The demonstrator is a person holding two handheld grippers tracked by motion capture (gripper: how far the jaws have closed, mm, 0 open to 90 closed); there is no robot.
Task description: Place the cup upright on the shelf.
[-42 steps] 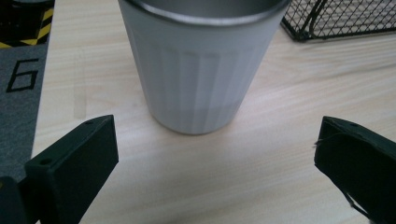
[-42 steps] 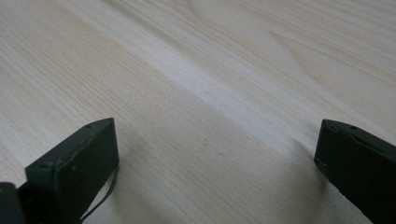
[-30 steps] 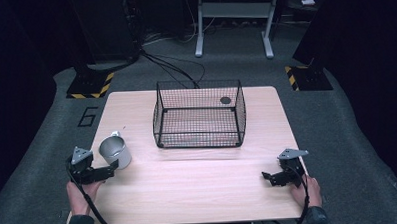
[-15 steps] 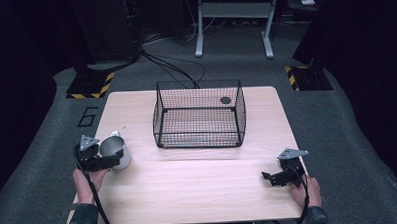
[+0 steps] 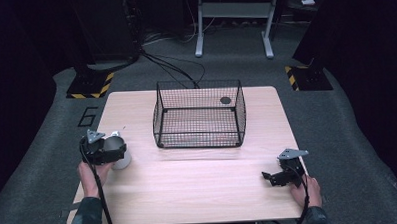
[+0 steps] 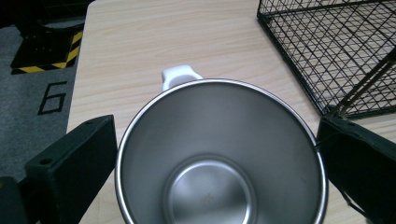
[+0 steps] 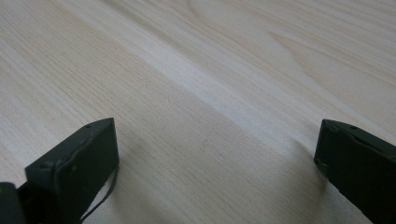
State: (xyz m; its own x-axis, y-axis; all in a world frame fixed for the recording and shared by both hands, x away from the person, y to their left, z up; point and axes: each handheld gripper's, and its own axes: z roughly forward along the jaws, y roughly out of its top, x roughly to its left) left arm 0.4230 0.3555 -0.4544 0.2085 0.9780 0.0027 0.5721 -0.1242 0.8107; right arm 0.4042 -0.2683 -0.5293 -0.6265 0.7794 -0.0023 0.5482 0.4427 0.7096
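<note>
A steel mug (image 6: 219, 172) with a white outside and a white handle (image 6: 180, 74) stands upright near the table's left edge, also seen as the mug (image 5: 123, 159) from the high view. My left gripper (image 6: 215, 123) is open, with one jaw on each side of the mug's rim, close to it or just touching. In the high view the left gripper (image 5: 115, 150) covers the top of the mug. My right gripper (image 5: 269, 178) rests low at the table's front right. It is open over bare wood, the right gripper (image 7: 217, 123) having nothing between its jaws.
A black wire basket (image 5: 199, 127) stands at the table's back middle with a small dark round thing (image 5: 225, 100) at its far right corner. The basket (image 6: 336, 46) is close on the mug's right. The wooden table (image 5: 199, 187) is ringed by grey floor.
My left gripper has moved forward and right from the table's front left, so the mug now sits between its jaws. The mug, basket and right gripper have stayed put.
</note>
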